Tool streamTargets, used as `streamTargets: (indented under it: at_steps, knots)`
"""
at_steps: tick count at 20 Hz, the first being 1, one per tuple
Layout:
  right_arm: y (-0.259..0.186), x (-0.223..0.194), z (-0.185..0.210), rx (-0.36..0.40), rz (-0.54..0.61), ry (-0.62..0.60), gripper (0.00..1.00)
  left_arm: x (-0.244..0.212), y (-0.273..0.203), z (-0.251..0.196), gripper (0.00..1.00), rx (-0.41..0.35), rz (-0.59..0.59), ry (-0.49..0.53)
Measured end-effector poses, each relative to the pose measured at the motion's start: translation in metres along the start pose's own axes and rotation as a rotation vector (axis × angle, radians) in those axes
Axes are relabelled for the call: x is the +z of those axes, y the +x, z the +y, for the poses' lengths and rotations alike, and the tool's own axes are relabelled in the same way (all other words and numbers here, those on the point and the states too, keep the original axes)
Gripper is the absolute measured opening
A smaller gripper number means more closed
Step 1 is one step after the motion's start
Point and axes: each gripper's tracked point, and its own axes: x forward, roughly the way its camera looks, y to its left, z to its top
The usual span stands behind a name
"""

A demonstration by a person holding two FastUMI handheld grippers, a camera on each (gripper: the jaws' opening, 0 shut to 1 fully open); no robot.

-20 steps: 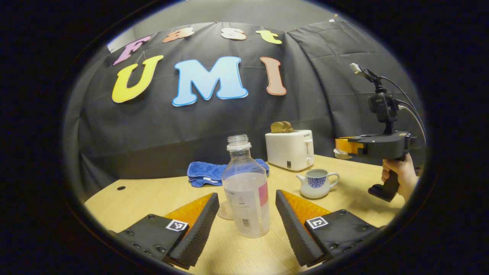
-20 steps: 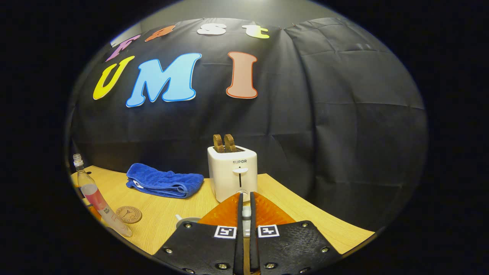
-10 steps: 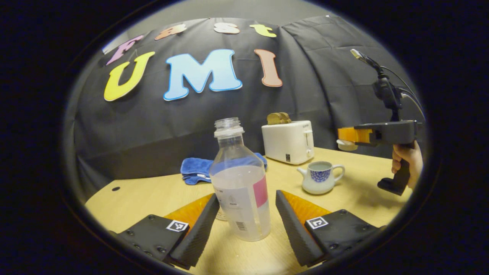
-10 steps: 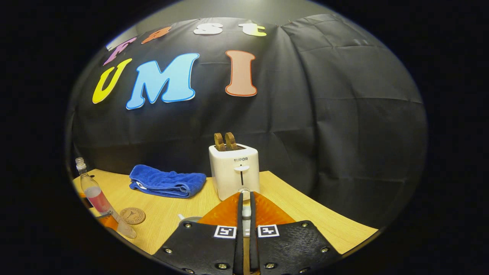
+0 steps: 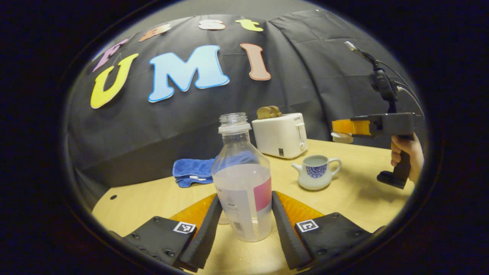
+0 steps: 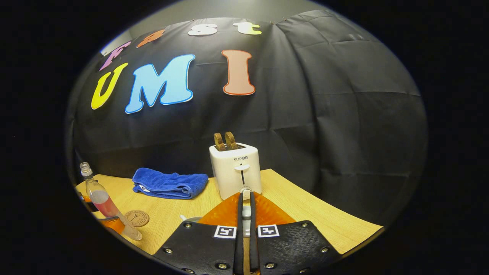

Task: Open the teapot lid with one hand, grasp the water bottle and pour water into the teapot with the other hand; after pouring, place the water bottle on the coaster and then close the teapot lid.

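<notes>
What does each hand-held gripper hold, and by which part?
Left hand-held gripper: water bottle, by its lower body. Right hand-held gripper: teapot lid, by its knob.

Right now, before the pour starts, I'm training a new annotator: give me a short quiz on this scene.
1. True or false: the lid sits on the teapot.
2. What stands between the left gripper's fingers? A towel, B bottle, C toaster.
3. Fill in: the lid is held by the ___ gripper.
Key: 1 false; 2 B; 3 right gripper.
</notes>
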Motion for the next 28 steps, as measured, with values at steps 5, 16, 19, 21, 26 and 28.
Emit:
streamTargets:
  at_steps: [5,16,19,21,26,28]
  knots:
    - [-0.003,0.006,-0.006,0.001,-0.005,0.027,0.06,-0.003,0.01,0.007,0.82,-0.055,0.125,0.182]
    - [-0.038,0.041,-0.017,0.043,-0.006,0.006,0.06,0.009,0.041,-0.017,0.83,-0.24,0.343,0.47]
    - [-0.056,0.07,-0.017,0.04,-0.024,-0.03,0.06,0.013,0.052,-0.025,0.83,-0.272,0.376,0.549]
    - [-0.07,0.092,-0.011,0.057,-0.037,-0.064,0.06,0.007,0.058,-0.034,0.83,-0.309,0.409,0.568]
    - [-0.088,0.136,-0.012,0.084,-0.054,-0.154,0.06,0.006,0.063,-0.046,0.83,-0.366,0.476,0.653]
    - [-0.086,0.143,-0.016,0.093,-0.049,-0.164,0.06,0.005,0.061,-0.043,0.83,-0.376,0.526,0.708]
